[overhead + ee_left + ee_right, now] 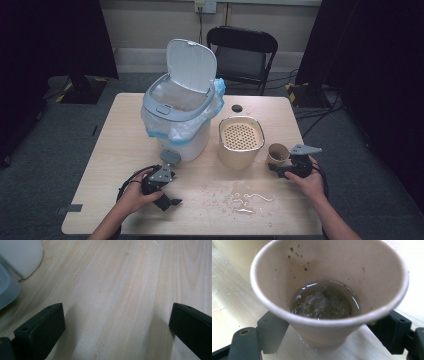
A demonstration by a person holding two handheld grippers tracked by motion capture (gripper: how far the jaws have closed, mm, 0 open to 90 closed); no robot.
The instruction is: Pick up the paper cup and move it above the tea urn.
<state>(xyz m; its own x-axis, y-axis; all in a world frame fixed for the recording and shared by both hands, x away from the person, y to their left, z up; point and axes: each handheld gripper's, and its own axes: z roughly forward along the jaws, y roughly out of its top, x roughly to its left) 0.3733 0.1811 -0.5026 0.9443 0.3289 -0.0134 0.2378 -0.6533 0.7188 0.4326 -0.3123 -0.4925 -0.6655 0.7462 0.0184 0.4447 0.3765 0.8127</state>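
**Appearance of hands and tools**

Bare forearms are seen, no sleeves. Each tool, left tool (167, 196) and right tool (280, 169), is built in black, topped by a grey three-cornered plate. Black cables trail. Screw holes are noted in blocky jaws.

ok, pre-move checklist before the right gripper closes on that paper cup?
1. Cup between the jaws: ok. The paper cup sits between the right gripper jaws, one on each side of its base.
2. Pads pressing on the cup: cannot tell; gaps seem to remain.
3. Cup upright: ok, and it holds murky liquid with bits, so keep it level.
4. Strainer bowl free to receive: ok, it stands apart beside the cup.
5. Bin lid open: ok, lid up, bag lining the rim.
6. Left gripper out of the way: ok, jaws open over bare table.
7. Table dry: not ok, spill near the front edge.
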